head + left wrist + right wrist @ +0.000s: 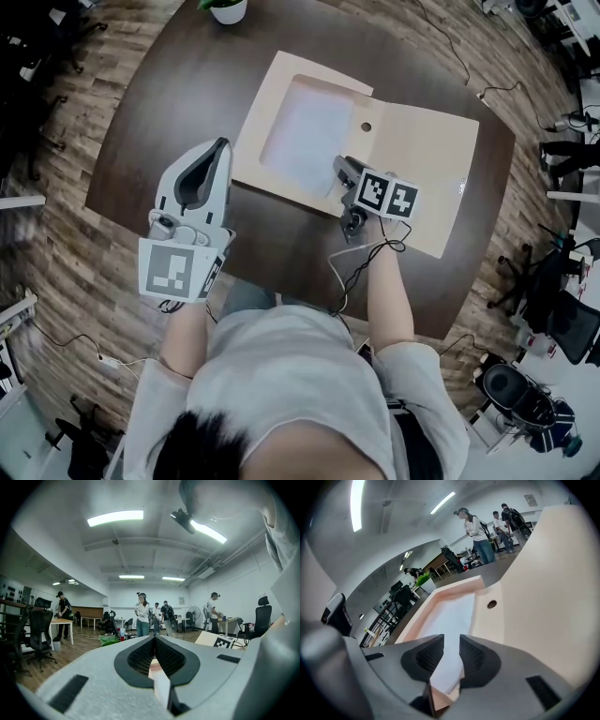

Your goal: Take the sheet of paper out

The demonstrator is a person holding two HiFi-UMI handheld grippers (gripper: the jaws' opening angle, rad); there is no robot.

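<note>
A white sheet of paper [305,136] lies in the shallow tray of an open tan box [281,70] on the dark round table [169,112]. The box's flat lid [431,159], with a small round hole [366,127], is folded out to the right. My right gripper [339,169] points down at the tray's near right corner. In the right gripper view its jaws [451,641] stand apart, with the sheet [450,620] showing in the gap, and its pads are not pressing on the sheet. My left gripper [220,145] hovers level over the table left of the box, shut [154,638] and holding nothing.
A potted plant [228,9] stands at the table's far edge. A cable [352,272] hangs from the right gripper. Office chairs [553,319] and floor cables surround the table. Several people [142,613] stand in the room behind.
</note>
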